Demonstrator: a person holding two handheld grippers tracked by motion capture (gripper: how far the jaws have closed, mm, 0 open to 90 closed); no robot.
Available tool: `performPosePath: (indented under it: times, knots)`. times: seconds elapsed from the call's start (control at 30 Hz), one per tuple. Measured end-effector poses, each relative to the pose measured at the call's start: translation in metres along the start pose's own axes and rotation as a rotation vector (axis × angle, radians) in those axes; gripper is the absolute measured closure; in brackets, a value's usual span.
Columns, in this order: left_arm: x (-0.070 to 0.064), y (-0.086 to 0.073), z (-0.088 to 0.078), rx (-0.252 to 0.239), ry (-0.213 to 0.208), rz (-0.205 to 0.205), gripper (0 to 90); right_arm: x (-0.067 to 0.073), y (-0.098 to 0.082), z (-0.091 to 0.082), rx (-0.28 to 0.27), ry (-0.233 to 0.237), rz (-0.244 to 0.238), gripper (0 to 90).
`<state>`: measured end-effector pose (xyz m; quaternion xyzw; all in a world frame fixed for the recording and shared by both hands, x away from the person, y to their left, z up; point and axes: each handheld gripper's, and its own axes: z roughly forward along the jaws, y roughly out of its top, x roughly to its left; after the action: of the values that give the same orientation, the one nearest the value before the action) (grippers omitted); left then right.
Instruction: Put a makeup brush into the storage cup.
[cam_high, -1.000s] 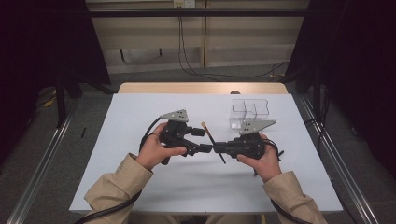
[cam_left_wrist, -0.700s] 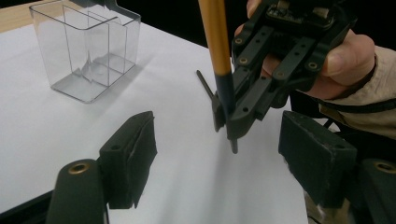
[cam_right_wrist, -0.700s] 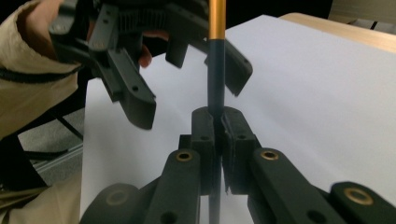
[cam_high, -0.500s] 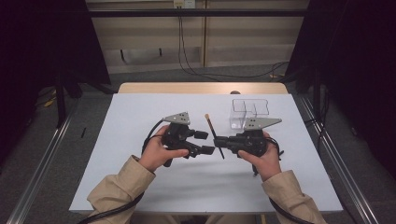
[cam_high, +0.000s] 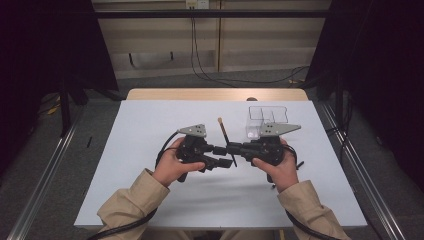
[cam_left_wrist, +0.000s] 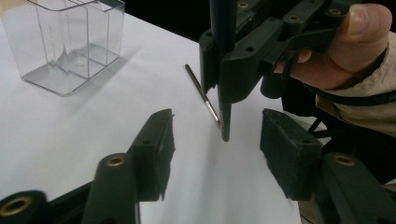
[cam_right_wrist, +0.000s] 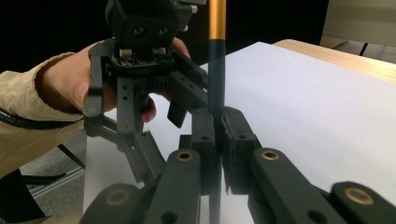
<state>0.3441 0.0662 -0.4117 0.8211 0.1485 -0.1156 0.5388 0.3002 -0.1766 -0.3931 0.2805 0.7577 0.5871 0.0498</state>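
A: How is the right gripper (cam_high: 234, 148) being held?

B: Its jaws are being pressed together on a pencil (cam_high: 227, 143), a dark stick with a golden band and a pale end. In the right gripper view the pencil (cam_right_wrist: 216, 60) is being kept upright between the two black pads, with its upper part rising above them and its lower tip hanging below. The gripper is being carried in the right hand (cam_high: 278, 167).

A: And the left gripper (cam_high: 223, 157)?

B: It is being pointed at the right one, and its jaws are standing apart, having just been closing. In the left gripper view the lower end of the pencil (cam_left_wrist: 225, 119) is being framed between the two open pads, with neither pad touching it. The gripper is being gripped by the left hand (cam_high: 172, 165).

A: Where is the pencil being kept, relative to the table (cam_high: 150, 125)?

B: It is being held just above the white table, near its middle, between the two grippers. Its shadow (cam_left_wrist: 201, 93) is being cast as a thin line on the surface behind it.

A: What else is being seen nearby?

B: A clear plastic box (cam_high: 267, 118) with compartments is being left standing on the table beyond the right gripper, near the far edge.
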Motion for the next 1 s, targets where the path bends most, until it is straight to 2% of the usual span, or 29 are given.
performPosePath:
  times: [0.3,0.6,0.8,1.0]
  knots:
    - [0.0011,0.0002,-0.0025,-0.004,0.008,0.000,48.2,-0.0003,-0.0005,0.0002,-0.002,0.001,-0.001,84.4]
    - [0.0016,0.0003,-0.0042,-0.029,0.009,-0.013,47.4,-0.0005,0.0009,-0.0001,-0.020,0.001,0.004,84.4]
    - [0.0016,-0.0004,-0.0029,-0.024,0.005,-0.015,48.1,0.0002,0.0022,0.0015,-0.024,0.001,0.000,84.4]
    - [0.0011,0.0004,-0.0024,-0.024,0.007,-0.020,52.1,0.0009,0.0028,0.0032,-0.030,0.006,0.006,84.4]
